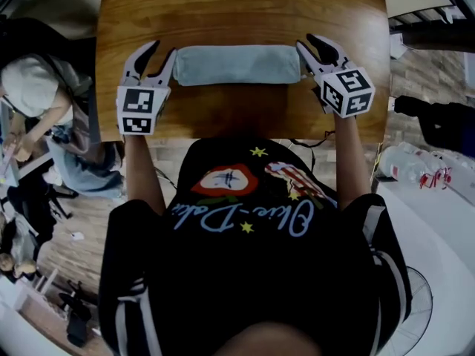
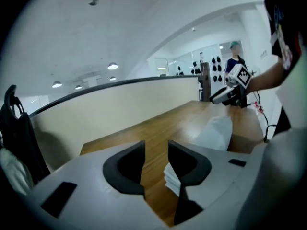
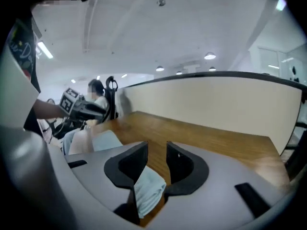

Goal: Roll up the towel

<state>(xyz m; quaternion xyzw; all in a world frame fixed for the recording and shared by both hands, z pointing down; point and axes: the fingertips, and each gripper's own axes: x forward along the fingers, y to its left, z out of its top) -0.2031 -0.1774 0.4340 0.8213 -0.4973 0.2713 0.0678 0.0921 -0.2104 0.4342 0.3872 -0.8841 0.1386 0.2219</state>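
The wooden counter carries the towel, which lies as a finished roll spanning the space between the two tongs. The left tongs and right tongs each stand slightly apart, with a roll end at the throat of the gap and nothing clamped. The rolling step appears complete, and the next move probably calls for drawing both tongs outward without loosening the roll.

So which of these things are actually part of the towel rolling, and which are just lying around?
In the job: rolled pale blue-grey cloth towel; left gripper and right gripper at its ends; brown wooden table.
Just around: clear plastic bottles at the right; another person at the left.
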